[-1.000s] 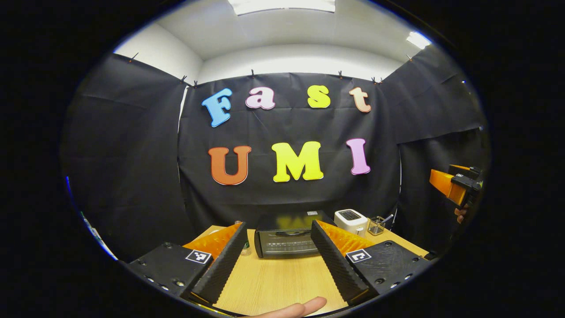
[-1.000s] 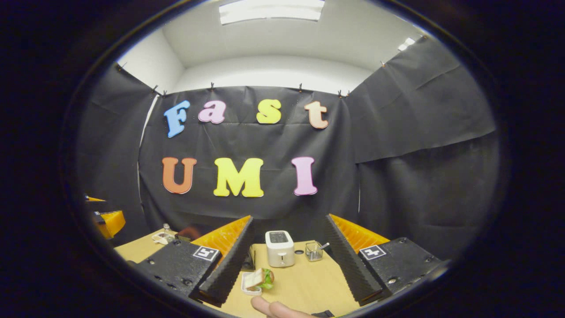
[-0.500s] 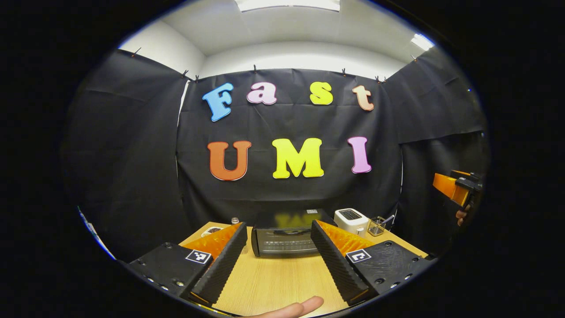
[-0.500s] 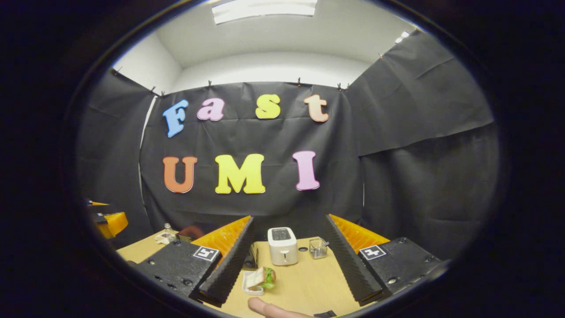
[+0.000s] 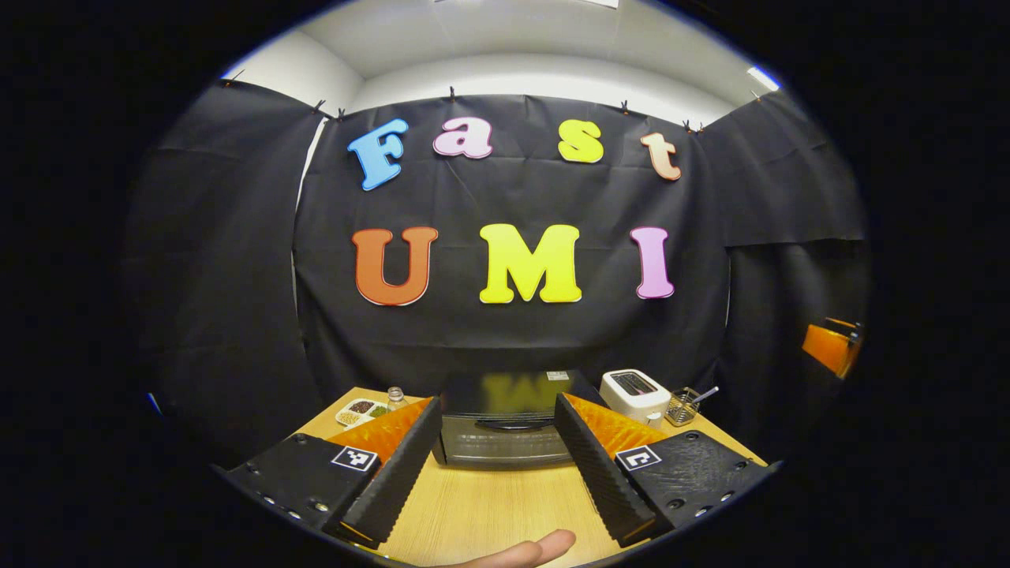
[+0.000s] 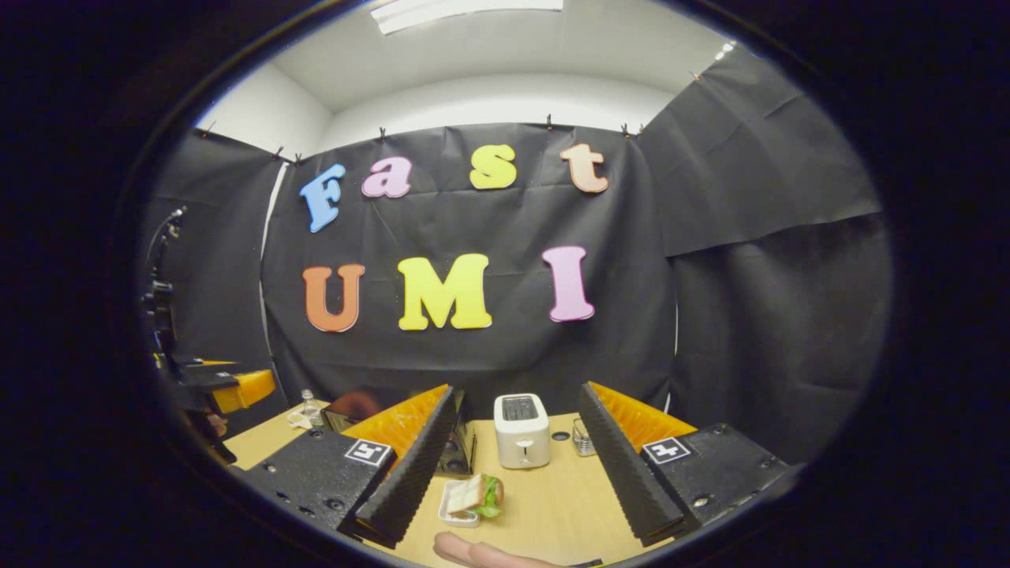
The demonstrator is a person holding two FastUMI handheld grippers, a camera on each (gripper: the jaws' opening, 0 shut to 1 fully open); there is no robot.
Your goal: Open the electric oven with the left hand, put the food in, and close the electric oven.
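Fingers of the left gripper [image 5: 493, 430] stand wide apart and level above the wooden table [image 5: 489, 505], framing the black electric oven [image 5: 505, 422] – door shut – at the table's far side. Right gripper [image 6: 517, 430] likewise hangs level with jaws spread, nothing between them; the sandwich [image 6: 476, 497] lies in a white tray [image 6: 456, 514] on the table near its left finger, in front of a white toaster [image 6: 521, 430].

Light source: ceiling panel [image 6: 465, 9] glowed overhead, far above the fingers.
Brightness: tabletop [image 5: 489, 505] evenly lit between the fingers.
Distortion: strong fisheye bending at edges.
Glare: oven top [image 5: 505, 390] mirrored colours.
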